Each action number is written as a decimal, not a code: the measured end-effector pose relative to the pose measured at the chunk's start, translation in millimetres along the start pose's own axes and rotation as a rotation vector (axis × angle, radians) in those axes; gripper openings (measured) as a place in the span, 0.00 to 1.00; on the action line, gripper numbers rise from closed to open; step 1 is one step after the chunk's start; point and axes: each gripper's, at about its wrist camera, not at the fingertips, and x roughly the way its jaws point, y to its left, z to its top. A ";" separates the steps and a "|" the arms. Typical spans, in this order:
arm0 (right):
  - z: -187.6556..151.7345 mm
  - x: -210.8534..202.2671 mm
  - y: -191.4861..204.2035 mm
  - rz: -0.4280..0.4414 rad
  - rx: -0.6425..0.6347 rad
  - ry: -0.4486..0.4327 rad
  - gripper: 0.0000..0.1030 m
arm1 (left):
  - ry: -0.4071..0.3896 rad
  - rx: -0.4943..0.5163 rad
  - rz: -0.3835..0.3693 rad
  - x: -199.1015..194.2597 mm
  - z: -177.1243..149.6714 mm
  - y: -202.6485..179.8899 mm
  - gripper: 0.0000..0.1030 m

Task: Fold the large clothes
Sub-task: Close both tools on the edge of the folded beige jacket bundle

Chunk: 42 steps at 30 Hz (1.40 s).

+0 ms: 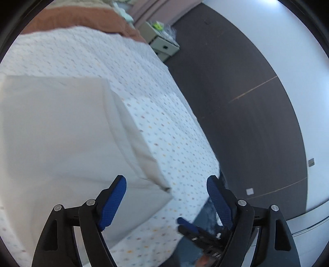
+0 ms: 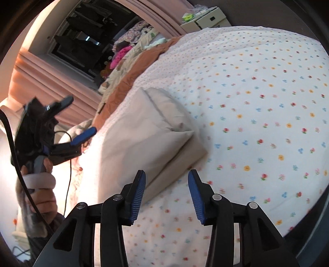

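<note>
A folded beige cloth [image 1: 61, 133] lies flat on the bed's flower-dotted white sheet [image 1: 164, 123]. My left gripper [image 1: 166, 177] hovers open over the cloth's near right corner, with nothing between its blue pads. One blue finger [image 1: 186, 223] of the right gripper shows low in this view. In the right wrist view the same cloth [image 2: 148, 131] lies on the sheet [image 2: 257, 102]. My right gripper [image 2: 166, 171] stands open just short of its near corner, holding nothing. A hand holds the left gripper [image 2: 79, 119] at the left, jaws apart.
A brown blanket [image 1: 82, 18] [image 2: 127, 82] lies across the far end of the bed, with piled clothes [image 2: 123, 53] beyond. A cardboard box [image 1: 164, 46] [image 2: 207, 19] stands past the bed corner. Dark floor [image 1: 236, 92] runs along the bed's right edge. Pink curtains [image 2: 41, 78] hang at the left.
</note>
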 end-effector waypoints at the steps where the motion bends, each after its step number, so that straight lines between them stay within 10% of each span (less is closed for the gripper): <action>1: 1.3 1.6 2.8 0.008 -0.003 -0.002 0.59 | -0.015 -0.008 0.013 -9.4 -1.3 6.8 0.79; 12: 25.9 38.3 7.3 -0.024 0.040 -0.024 0.69 | -0.143 -0.160 0.249 -88.2 -45.2 112.0 0.79; 21: 28.6 45.2 -3.9 -0.045 0.048 -0.036 0.18 | -0.126 -0.236 0.303 -100.6 -88.0 159.8 0.78; 26: 18.4 39.9 -15.3 -0.079 0.058 -0.064 0.10 | -0.092 -0.262 0.299 -80.7 -103.0 174.1 0.52; 32: 15.8 44.4 -22.6 -0.130 0.085 -0.028 0.13 | -0.062 -0.289 0.256 -56.8 -115.5 179.2 0.43; 42: 36.1 57.5 -30.9 -0.189 0.030 0.019 0.54 | -0.074 -0.319 0.247 -53.7 -122.8 181.4 0.43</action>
